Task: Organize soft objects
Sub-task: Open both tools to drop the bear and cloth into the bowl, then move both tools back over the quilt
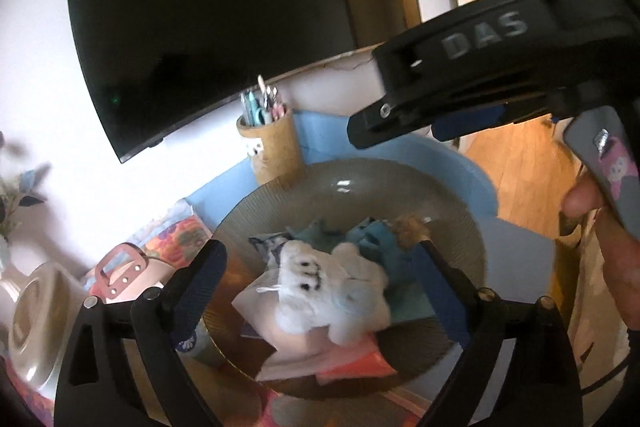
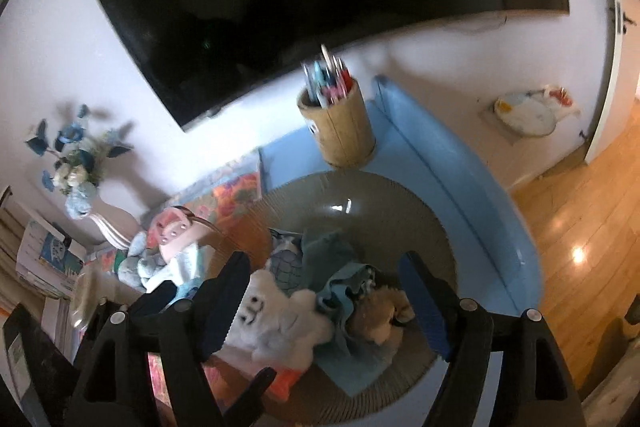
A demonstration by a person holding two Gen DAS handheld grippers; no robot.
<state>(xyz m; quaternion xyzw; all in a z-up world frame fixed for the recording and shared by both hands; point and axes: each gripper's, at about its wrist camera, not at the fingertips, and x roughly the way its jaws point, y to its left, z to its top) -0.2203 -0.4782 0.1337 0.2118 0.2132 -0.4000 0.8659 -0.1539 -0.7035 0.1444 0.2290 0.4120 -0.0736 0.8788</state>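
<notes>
Left wrist view: left gripper, fingers spread and empty, straddles the white plush toy lying in the glass bowl.

Right wrist view: right gripper, fingers likewise spread, frames the toy's right side and the brown plush; the left gripper appears better centred.

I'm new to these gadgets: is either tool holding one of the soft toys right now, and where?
Neither. The left tool and right tool are both open above the bowl; the white toy lies loose between their fingers.
</notes>
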